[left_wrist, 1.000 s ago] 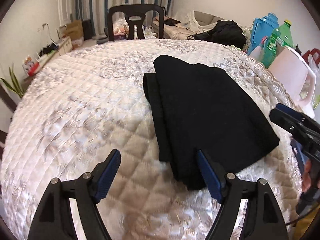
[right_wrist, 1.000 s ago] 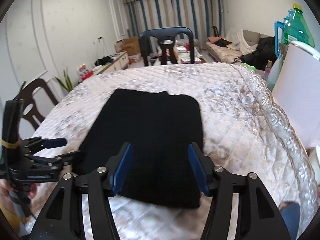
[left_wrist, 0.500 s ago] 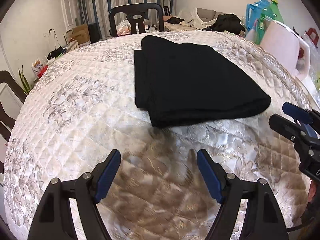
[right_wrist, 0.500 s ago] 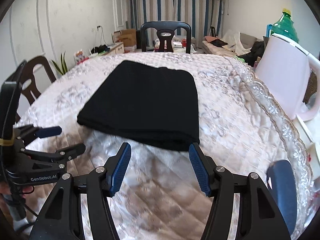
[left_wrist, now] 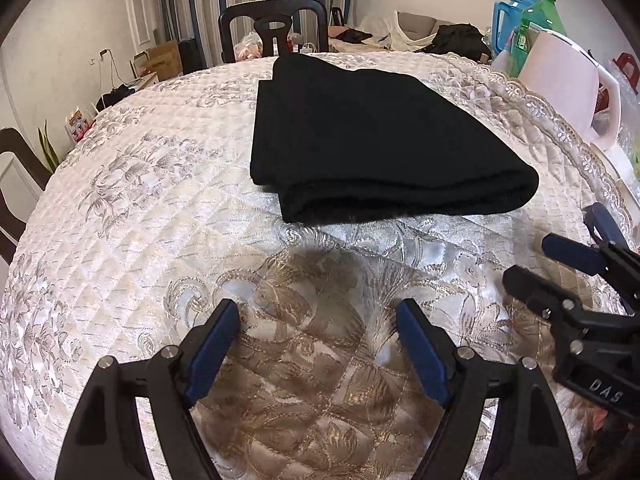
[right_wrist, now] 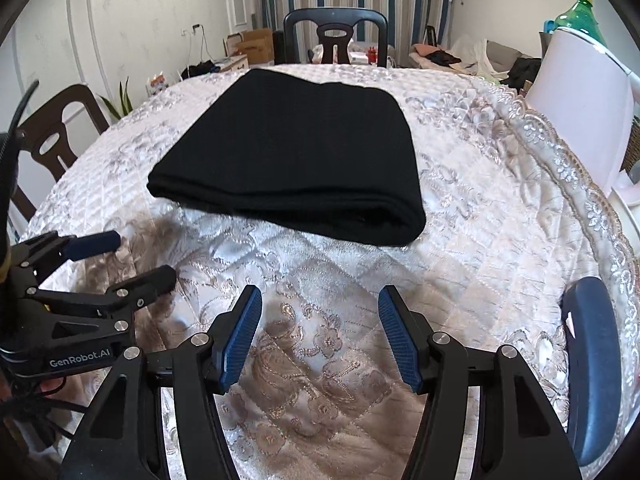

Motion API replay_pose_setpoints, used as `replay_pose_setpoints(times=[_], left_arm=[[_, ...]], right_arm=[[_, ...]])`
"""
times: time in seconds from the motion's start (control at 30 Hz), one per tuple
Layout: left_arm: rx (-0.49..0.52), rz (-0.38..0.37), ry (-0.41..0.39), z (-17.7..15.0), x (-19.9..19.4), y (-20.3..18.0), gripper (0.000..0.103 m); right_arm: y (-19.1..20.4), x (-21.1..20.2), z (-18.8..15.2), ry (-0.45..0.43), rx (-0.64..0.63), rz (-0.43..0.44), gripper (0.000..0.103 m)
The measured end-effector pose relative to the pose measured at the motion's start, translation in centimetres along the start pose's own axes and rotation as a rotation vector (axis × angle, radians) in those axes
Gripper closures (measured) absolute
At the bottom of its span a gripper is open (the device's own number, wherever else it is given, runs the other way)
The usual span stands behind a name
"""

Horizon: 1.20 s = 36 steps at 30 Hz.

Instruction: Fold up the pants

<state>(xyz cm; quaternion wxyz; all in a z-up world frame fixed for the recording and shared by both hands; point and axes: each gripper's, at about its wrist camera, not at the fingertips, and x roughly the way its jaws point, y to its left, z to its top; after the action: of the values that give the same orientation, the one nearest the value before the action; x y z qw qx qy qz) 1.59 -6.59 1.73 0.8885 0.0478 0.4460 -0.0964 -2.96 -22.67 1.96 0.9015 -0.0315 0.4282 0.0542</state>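
Note:
The black pants (left_wrist: 372, 140) lie folded into a thick rectangle in the middle of the quilted table (left_wrist: 132, 208), the rounded fold toward me. My left gripper (left_wrist: 316, 312) hovers over bare cloth short of that fold. Its jaws are opening and nothing is between them. My right gripper (right_wrist: 319, 296) is open too and also holds nothing, just short of the pants (right_wrist: 296, 160). Each gripper shows in the other's view: the right gripper (left_wrist: 528, 260) at the right edge, the left gripper (right_wrist: 140, 256) at the left edge.
A white jug (left_wrist: 560, 88) and plastic bottles (left_wrist: 540, 12) stand at the table's right rim. A dark chair (left_wrist: 274, 24) is at the far side, a brown chair (right_wrist: 52, 140) at the left. A dark blue rounded object (right_wrist: 592, 360) sits by the near right edge.
Both grippers have drawn back toward me off the pants, which now lie untouched farther ahead. Earlier the fingers were over the near fold; now only tablecloth lies between them.

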Motion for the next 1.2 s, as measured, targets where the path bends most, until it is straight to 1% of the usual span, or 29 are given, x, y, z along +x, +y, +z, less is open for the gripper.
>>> replay_pose_setpoints(times=[0.17, 0.2, 0.27, 0.37, 1.2], left_arm=[[0.000, 0.001, 0.000, 0.10, 0.14, -0.02, 0.016], [0.000, 0.002, 0.000, 0.11, 0.17, -0.05, 0.016], [-0.002, 0.005, -0.001, 0.08, 0.21, -0.14, 0.014], [-0.003, 0.004, -0.002, 0.11, 0.33, -0.18, 0.012], [-0.010, 0.005, -0.012, 0.05, 0.39, -0.31, 0.010]], right_arm=[[0.34, 0.97, -0.15, 0.033, -0.016, -0.026, 0.041], [0.24, 0.99, -0.12, 0.031, -0.010, -0.025, 0.039], [0.11, 1.10, -0.11, 0.037, -0.002, -0.029, 0.033], [-0.19, 1.15, -0.15, 0.041, 0.016, -0.023, 0.030], [-0.20, 1.11, -0.20, 0.041, 0.014, -0.021, 0.029]])
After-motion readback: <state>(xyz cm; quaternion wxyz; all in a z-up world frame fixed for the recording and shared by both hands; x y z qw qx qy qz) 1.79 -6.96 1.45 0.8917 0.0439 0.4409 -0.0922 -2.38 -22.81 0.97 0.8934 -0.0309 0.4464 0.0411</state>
